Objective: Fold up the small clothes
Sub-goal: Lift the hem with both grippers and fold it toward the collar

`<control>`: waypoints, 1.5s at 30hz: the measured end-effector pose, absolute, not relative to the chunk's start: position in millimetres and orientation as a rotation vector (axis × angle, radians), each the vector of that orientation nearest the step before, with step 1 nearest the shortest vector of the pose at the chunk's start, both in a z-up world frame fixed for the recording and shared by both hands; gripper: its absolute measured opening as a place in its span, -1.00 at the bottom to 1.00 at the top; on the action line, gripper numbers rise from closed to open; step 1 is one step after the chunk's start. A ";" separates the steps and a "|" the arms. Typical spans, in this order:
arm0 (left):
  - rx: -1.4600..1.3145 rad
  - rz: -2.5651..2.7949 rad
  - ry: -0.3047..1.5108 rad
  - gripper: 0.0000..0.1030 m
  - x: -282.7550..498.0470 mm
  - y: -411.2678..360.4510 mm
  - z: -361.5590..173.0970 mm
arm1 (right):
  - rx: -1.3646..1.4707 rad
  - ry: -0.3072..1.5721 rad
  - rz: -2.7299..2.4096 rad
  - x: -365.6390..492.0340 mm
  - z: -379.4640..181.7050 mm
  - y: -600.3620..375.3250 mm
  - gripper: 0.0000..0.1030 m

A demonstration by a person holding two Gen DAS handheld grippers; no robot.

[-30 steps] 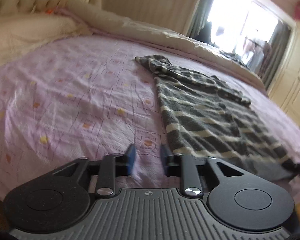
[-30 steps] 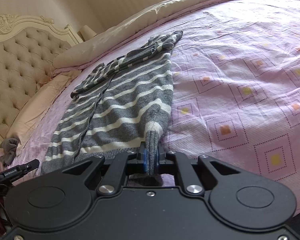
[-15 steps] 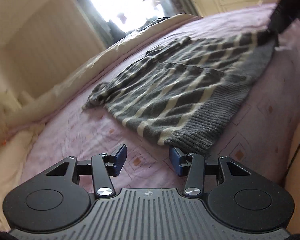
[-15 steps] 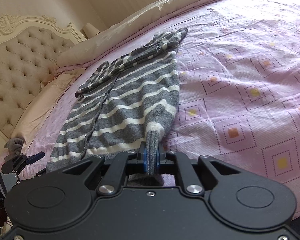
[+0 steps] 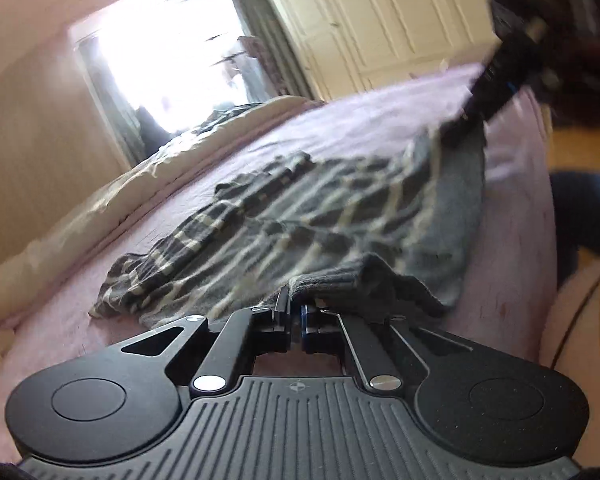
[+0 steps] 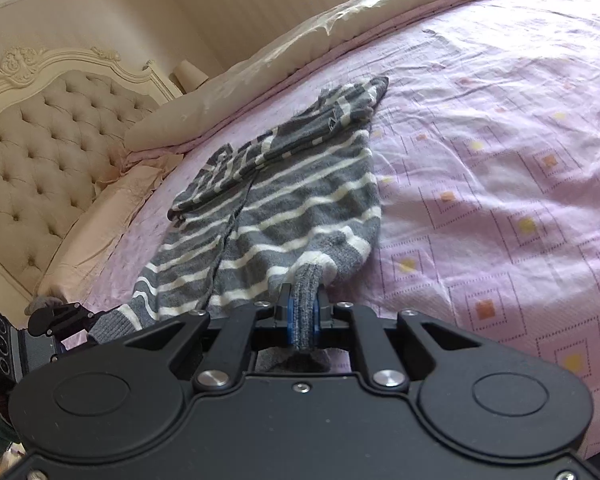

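**Two tools clamped on one striped sweater**

The grey-and-white striped sweater [image 6: 284, 200] is spread on the pink bed [image 6: 500, 184]. Its ribbed hem is pinched at one corner by the right tool [image 6: 303, 312]. The other hem corner has just been closed on by the left tool [image 5: 295, 314].

Pink patterned bed [image 6: 500, 184] under a grey striped sweater [image 6: 292, 208] and cream duvet [image 6: 300, 40] along its far edge.

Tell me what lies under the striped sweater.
The striped sweater lies on the pink patterned bedspread, which shows all around it. Whether anything else sits beneath the knit cannot be seen; the fabric covers it.
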State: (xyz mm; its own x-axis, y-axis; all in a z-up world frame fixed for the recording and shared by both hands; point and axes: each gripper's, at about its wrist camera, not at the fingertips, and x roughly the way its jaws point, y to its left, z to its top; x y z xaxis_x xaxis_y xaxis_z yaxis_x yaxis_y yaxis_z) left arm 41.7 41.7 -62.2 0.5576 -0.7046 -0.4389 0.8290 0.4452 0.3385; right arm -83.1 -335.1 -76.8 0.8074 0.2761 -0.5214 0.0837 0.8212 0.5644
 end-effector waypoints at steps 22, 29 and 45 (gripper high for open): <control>-0.144 -0.577 0.463 -0.93 254.1 54.8 9.1 | 0.708 0.466 0.098 131.2 -28.3 -412.6 -0.68; -0.022 -0.623 0.560 -0.24 280.7 40.4 -12.9 | 0.729 0.534 0.058 182.7 -61.4 -415.3 -0.67; 0.526 -0.781 0.476 0.01 239.4 12.8 -41.5 | 0.725 0.553 0.078 168.9 -69.5 -423.9 -0.64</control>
